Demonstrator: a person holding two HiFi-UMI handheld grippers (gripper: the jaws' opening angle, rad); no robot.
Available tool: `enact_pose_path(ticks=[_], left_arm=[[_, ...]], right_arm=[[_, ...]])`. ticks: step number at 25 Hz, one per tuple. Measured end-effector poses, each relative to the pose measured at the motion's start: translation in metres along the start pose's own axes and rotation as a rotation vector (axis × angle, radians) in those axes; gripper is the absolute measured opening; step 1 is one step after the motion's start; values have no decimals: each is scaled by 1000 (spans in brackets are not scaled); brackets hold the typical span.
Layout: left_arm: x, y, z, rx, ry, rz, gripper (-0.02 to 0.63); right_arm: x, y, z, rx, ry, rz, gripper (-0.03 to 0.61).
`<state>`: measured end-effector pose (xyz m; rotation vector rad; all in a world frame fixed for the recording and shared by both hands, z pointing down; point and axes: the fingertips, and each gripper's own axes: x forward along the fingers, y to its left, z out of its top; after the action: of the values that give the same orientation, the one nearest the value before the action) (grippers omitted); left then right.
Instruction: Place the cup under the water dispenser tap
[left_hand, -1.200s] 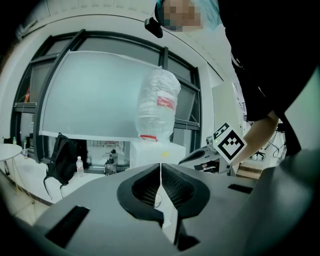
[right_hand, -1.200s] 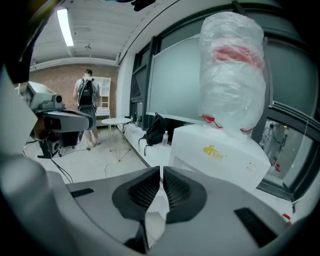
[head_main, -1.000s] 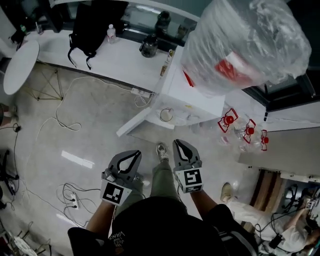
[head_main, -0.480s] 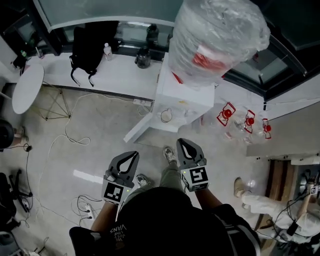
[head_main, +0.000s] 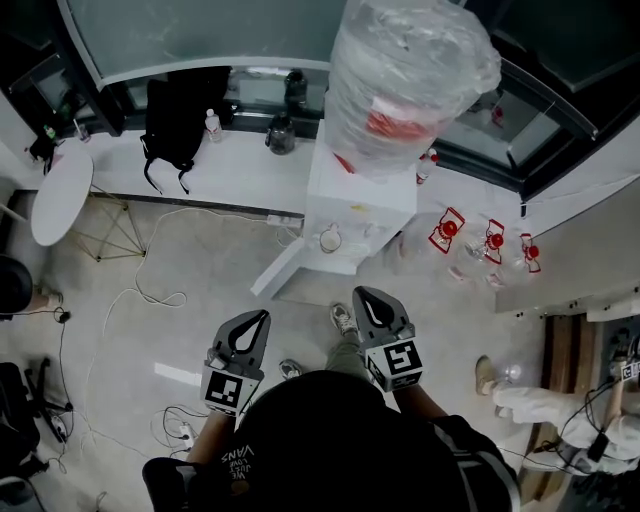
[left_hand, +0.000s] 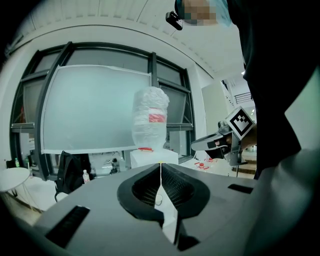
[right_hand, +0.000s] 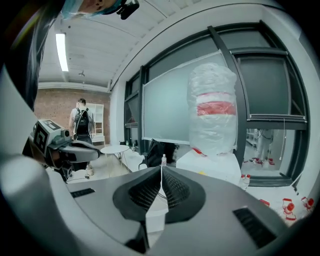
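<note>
Pointing forward side by side, two are held low before the person's body: the left hand-held gripper (head_main: 262, 320) and the right hand-held gripper (head_main: 363, 297), each with jaws pressed together on nothing. One cup (head_main: 329, 239) is seen at the front ledge of the single water dispenser (head_main: 360, 195), well apart from both.

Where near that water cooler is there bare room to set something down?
The white ledge is bare between the black backpack and the water dispenser. The round table looks bare too. Crowded: red-capped bottles right of the dispenser, cables across the floor to its left.
</note>
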<state>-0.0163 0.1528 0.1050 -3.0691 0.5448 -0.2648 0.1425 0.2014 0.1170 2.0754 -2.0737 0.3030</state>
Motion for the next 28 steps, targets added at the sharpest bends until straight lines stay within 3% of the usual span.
enact_pose_path(ticks=[11,28], left_arm=[[-12,-6,7,8,-14,-2,20],[-17,-13,6,2,-20,18,20]], right_arm=[[-11,17,-9,69,15,21,43],[-17,13,-4,58,-19,12,43]])
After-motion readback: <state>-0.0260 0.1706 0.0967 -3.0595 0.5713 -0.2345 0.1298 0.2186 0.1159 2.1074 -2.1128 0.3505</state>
